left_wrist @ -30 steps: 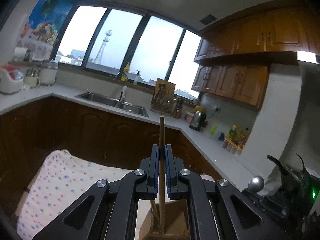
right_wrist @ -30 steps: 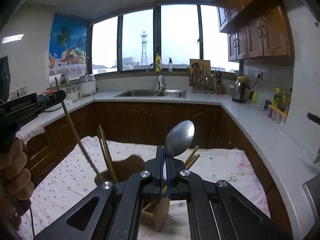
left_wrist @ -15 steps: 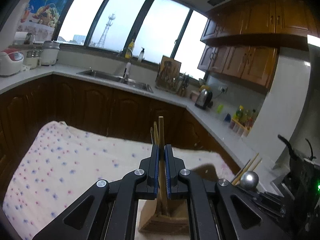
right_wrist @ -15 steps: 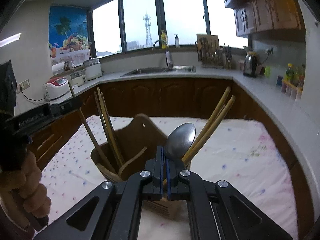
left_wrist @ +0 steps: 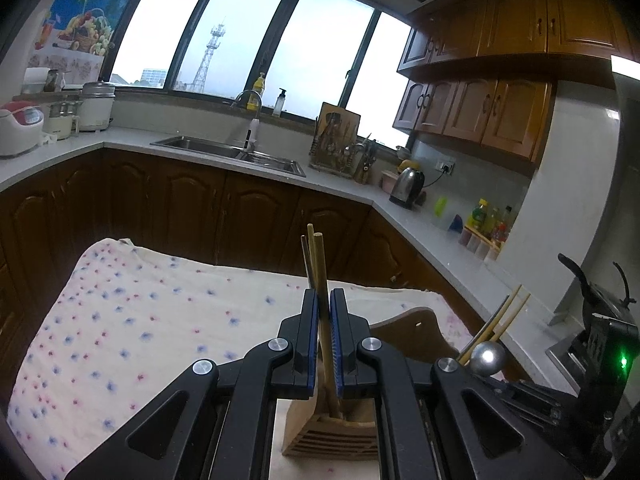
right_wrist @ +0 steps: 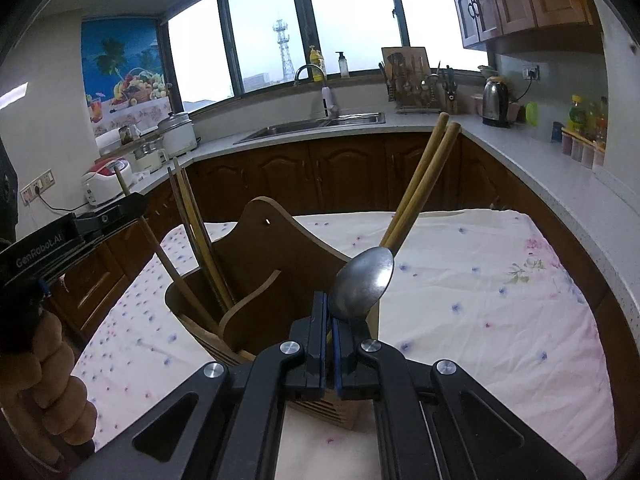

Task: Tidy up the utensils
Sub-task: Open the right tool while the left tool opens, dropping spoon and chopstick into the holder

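Utensils are being lowered into a wooden holder (right_wrist: 280, 280) standing on a flowered cloth (right_wrist: 480, 300).

A chopstick (left_wrist: 320, 276) is pinched between the pressed-together fingers of the left gripper (left_wrist: 324, 344), tip already down in one compartment, probably so it can drop in upright. A spoon (right_wrist: 364, 280) is clamped by its handle in the right gripper (right_wrist: 328, 340), bowl up, just above the holder's near compartment. Only the right view shows the holder's curved divider, the two chopsticks leaning out on the far right (right_wrist: 424, 184) and a hand (right_wrist: 44, 380) carrying the left gripper; the left view alone shows the chopstick's tip seated inside.
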`<action>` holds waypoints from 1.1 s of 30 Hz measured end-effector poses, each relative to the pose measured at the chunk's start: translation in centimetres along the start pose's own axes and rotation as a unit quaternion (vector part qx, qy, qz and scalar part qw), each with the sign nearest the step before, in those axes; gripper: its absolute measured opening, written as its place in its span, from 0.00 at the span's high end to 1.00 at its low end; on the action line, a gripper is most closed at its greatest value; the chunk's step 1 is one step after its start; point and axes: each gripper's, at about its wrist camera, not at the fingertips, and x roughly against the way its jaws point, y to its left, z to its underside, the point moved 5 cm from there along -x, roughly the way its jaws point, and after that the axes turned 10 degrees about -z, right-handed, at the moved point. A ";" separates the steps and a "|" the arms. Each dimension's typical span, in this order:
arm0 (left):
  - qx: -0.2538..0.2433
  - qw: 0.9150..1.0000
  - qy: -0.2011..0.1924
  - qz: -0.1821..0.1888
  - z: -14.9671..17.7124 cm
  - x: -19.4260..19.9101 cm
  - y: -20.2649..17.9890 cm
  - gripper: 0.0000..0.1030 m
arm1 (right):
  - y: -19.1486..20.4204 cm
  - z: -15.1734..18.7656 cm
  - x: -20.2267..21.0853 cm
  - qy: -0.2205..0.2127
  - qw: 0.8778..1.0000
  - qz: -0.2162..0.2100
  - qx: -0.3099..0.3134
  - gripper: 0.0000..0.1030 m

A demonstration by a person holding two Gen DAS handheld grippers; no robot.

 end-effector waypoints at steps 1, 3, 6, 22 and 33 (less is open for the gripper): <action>0.001 1.000 0.003 0.001 0.2 0.0 0.1 0.95 | 0.0 0.0 0.0 0.000 1.000 0.000 0.000 0.98; -0.001 1.000 0.006 0.001 0.3 -0.1 0.1 0.95 | 0.0 0.0 0.0 0.000 1.000 -0.001 -0.001 0.98; 0.000 1.000 0.013 0.001 0.5 -0.1 0.2 0.95 | 0.1 0.0 0.0 0.001 1.000 -0.002 -0.002 0.98; 0.012 1.000 0.025 -0.013 0.2 0.5 0.7 0.60 | 0.0 0.2 1.7 -0.010 1.000 -0.005 -0.016 0.87; 0.010 0.999 0.020 -0.040 1.1 4.5 1.3 0.13 | -0.7 1.3 4.6 -0.038 0.999 -0.005 -0.036 0.46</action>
